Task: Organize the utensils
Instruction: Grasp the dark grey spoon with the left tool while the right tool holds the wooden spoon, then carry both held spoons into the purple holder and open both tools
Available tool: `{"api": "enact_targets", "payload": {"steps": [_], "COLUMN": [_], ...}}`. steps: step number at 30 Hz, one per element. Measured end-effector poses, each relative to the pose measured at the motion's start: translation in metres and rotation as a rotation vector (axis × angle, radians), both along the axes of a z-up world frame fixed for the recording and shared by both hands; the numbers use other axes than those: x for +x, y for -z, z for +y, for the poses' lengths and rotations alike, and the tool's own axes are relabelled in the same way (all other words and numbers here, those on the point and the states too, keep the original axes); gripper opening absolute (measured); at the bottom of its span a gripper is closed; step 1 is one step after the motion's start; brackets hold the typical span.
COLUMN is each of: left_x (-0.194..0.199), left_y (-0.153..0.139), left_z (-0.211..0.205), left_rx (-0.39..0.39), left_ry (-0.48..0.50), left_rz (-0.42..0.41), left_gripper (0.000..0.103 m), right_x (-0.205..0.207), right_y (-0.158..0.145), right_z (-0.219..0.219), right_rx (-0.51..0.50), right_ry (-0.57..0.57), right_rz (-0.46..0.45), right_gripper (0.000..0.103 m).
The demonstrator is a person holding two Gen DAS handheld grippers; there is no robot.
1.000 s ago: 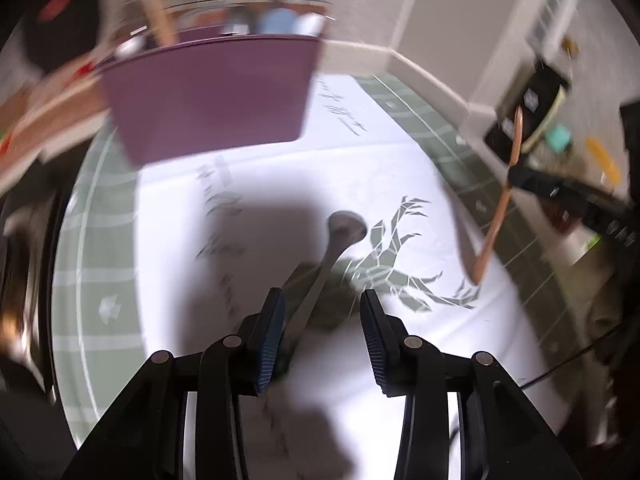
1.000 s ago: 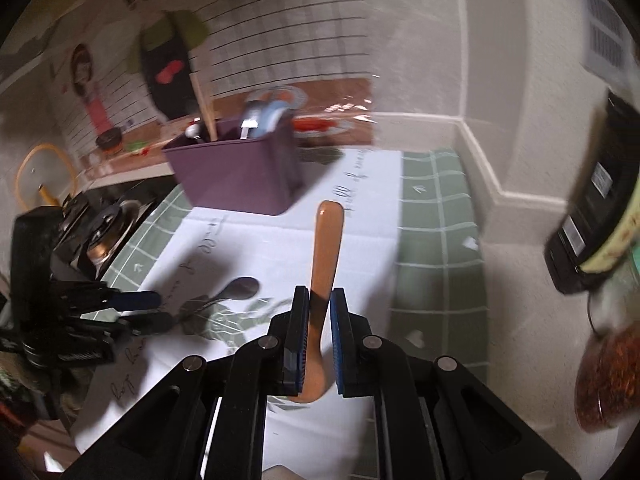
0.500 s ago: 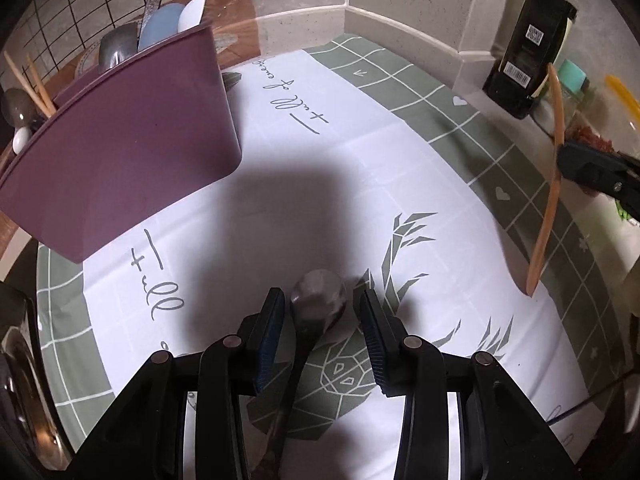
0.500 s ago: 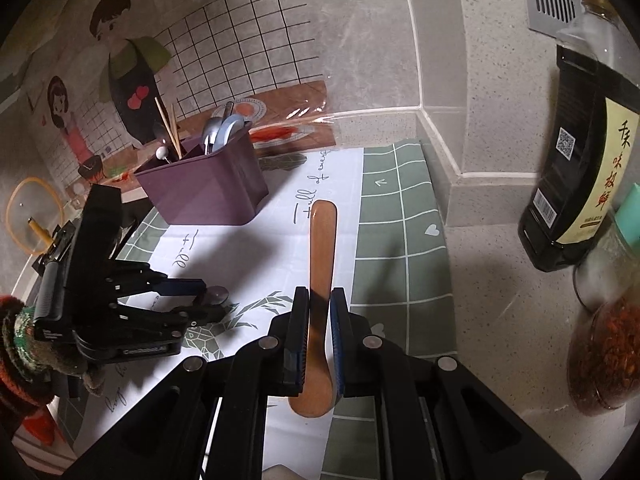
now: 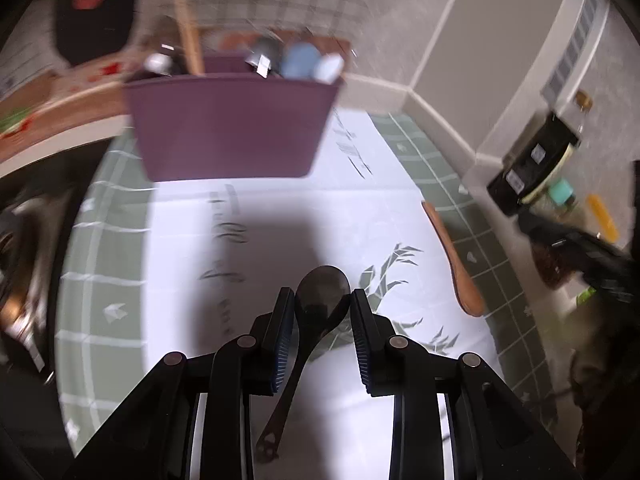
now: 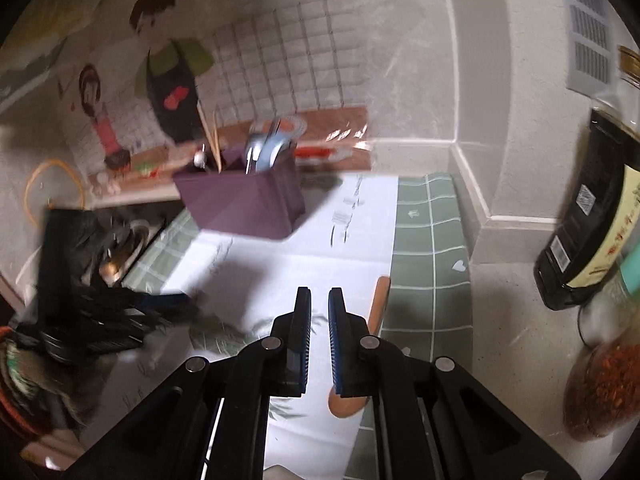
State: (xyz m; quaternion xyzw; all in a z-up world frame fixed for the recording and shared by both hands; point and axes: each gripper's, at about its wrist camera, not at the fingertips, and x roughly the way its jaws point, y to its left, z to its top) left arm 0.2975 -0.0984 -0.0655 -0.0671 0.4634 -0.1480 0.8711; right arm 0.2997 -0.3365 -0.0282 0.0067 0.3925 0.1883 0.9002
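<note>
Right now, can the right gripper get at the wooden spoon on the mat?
Probably yes. The wooden spoon lies uncovered on the mat right beside the right gripper, whose shut, empty jaws must open and shift sideways first.

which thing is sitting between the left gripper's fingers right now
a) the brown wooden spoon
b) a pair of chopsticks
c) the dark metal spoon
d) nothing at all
c: in the left wrist view the dark metal spoon has its bowl between the fingers of the left gripper, whose jaws are closing, while the brown wooden spoon lies off to the side on the mat.
</note>
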Motion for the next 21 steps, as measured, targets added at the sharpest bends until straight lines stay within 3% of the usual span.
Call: {"api": "enact_targets", "payload": {"steps": [3, 9, 16, 19, 21], "left_x": [-0.018, -0.043, -0.051, -0.051, -0.052], "left_y": [-0.013, -0.025, -0.031, -0.032, -0.033], "left_z": [0.022, 0.064, 0.076, 0.076, 0.076], "left_rx": [-0.004, -0.080, -0.086, -0.088, -0.090], "left_ry": [-0.074, -0.222, -0.251, -0.255, -0.261], "left_rz": [-0.049, -0.092, -0.109, -0.111, -0.111], "left_gripper": [0.029, 0.029, 0.029, 0.029, 0.029], "right_x": [0.015, 0.037, 0.068, 0.070, 0.068], "right_y": [0.022, 0.059, 0.085, 0.086, 0.087], "right_z": [-0.007, -0.010, -0.002, 0.013, 0.026], "right_rx": [-0.047, -0.105, -0.106, -0.146, -0.207], "right_ry": [0.005, 0.081, 0.135, 0.102, 0.070], "right_rz": [0.094, 0.155, 0.239, 0.210, 0.189], "right_gripper": [0.010, 0.013, 0.017, 0.022, 0.016]}}
